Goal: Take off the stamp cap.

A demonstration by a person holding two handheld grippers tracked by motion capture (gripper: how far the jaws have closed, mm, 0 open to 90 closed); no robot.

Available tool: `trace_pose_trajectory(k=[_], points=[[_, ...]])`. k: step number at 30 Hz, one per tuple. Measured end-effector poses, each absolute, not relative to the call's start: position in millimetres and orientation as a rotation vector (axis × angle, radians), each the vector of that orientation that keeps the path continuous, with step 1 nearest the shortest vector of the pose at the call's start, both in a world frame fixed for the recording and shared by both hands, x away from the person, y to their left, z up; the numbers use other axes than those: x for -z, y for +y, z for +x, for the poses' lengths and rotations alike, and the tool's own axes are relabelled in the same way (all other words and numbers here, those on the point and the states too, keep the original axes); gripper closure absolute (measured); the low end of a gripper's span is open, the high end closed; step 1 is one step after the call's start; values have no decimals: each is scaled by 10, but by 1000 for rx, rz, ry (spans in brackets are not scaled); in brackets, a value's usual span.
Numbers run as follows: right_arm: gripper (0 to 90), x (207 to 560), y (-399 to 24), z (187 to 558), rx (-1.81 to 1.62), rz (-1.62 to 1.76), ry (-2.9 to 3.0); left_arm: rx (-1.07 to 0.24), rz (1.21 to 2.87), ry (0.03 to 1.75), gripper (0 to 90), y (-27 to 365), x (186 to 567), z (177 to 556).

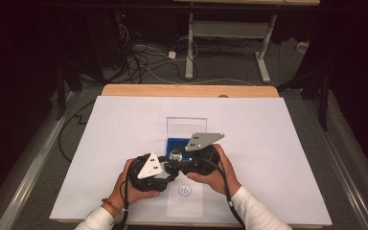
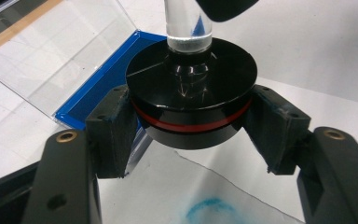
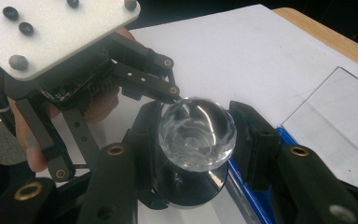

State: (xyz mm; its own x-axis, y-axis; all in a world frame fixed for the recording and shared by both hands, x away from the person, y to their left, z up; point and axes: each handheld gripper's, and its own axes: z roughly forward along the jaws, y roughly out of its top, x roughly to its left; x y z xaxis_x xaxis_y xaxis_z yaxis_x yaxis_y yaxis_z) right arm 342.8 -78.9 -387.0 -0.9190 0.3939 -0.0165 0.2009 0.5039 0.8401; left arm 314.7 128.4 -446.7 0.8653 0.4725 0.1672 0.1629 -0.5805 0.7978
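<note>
Round black stamp base with red ring (image 2: 191, 109) clamped between pads of left tool (image 2: 191, 135), above white paper (image 2: 307, 56). Clear faceted knob (image 3: 196, 133) of same stamp gripped by right tool (image 3: 196, 140), closed on it. Just behind: blue ink pad case (image 2: 91, 100) with clear lid (image 2: 51, 56) raised. Below stamp, blue round print (image 2: 209, 210) on paper. Both tools close together near table (image 1: 187, 90) front edge, case directly beyond.

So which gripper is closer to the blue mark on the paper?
Left. The left gripper is shut on the stamp's black base, just above the blue mark. The right gripper holds the clear knob, higher up.
</note>
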Motion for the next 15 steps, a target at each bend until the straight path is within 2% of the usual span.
trace_pose_trajectory(k=[8,15], points=[[567,3890,-784,3427,-1373,515,2546,-486,2215,441,356,1274,4470,3141],[567,3896,-801,3429,-1384,515,2547,-443,2204,459,359,1277,4476,3150]])
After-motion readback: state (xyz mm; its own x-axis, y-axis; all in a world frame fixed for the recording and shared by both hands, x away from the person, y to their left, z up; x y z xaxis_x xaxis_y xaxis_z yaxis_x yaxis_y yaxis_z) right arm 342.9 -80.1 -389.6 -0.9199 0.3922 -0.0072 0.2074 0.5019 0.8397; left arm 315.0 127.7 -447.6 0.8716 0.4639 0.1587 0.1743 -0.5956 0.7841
